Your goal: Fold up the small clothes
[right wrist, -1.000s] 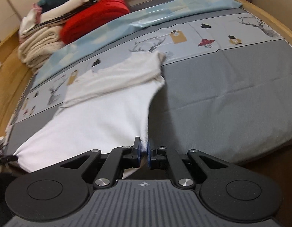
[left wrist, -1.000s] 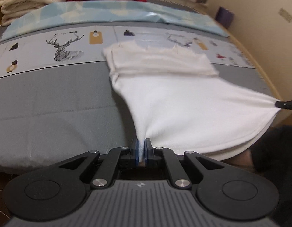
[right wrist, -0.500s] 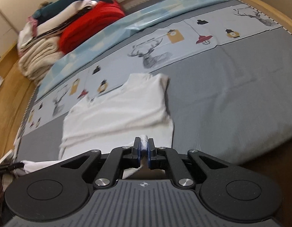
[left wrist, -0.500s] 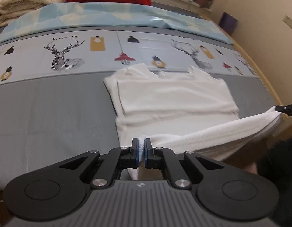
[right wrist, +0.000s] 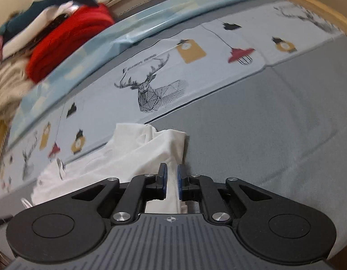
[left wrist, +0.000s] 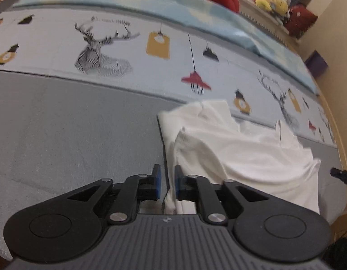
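A small white garment [left wrist: 252, 157] lies folded over on itself on the grey part of the bed cover [left wrist: 72, 135]. My left gripper [left wrist: 165, 180] sits low at the garment's left edge. Its jaws are opening, a strip of white cloth runs loosely between them, and the pads do not press on it. My right gripper [right wrist: 171, 180] is at the right edge of the white garment [right wrist: 119, 159]. Its jaws are opening too, with the cloth lying slack between the blue pads. The tip of the right gripper [left wrist: 341, 174] shows at the edge of the left wrist view.
A band printed with deer and lamps [right wrist: 151, 90] crosses the cover beyond the garment. A red blanket [right wrist: 67, 42] and cream blankets [right wrist: 7, 85] are stacked at the bed's head. Plush toys [left wrist: 270, 0] sit on a ledge. A wooden bed rail [left wrist: 344, 148] runs past the garment.
Both grippers carried the stretched lower edge forward and down over the garment, so it now lies doubled on the bed. Both pairs of jaws, shut on the cloth before, have parted.
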`<state>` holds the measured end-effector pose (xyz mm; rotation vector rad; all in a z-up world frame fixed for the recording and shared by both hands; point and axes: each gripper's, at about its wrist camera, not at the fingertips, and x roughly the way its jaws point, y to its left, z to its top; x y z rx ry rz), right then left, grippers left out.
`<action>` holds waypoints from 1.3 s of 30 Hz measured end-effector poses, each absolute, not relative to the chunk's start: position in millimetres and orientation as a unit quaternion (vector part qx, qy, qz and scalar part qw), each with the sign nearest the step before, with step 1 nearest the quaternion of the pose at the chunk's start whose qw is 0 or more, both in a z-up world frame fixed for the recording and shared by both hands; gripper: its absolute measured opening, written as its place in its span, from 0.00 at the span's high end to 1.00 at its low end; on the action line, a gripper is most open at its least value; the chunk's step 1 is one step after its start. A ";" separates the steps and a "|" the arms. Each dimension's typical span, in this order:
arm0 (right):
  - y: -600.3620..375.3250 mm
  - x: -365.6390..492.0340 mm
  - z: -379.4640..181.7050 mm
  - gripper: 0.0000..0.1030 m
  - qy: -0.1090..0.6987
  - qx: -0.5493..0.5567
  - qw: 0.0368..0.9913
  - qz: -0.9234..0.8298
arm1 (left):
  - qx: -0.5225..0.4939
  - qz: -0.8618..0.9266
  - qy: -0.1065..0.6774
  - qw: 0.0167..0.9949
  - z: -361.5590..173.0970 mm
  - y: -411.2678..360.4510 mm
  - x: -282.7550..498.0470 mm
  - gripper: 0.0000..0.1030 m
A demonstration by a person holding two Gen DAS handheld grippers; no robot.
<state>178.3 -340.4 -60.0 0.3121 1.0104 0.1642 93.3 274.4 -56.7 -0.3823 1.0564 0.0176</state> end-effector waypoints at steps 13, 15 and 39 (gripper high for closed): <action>-314.9 187.7 -94.5 0.66 0.495 0.098 0.858 0.095 | -0.168 0.000 0.501 0.849 -84.3 251.1 110.9 0.65; -309.5 195.0 -98.2 0.65 0.497 0.087 0.859 0.086 | -0.164 0.006 0.504 0.848 -87.2 244.6 119.0 0.65; -278.2 245.4 -59.6 0.95 0.344 0.143 0.927 0.035 | -0.131 0.081 0.362 0.919 -51.4 229.9 172.6 0.93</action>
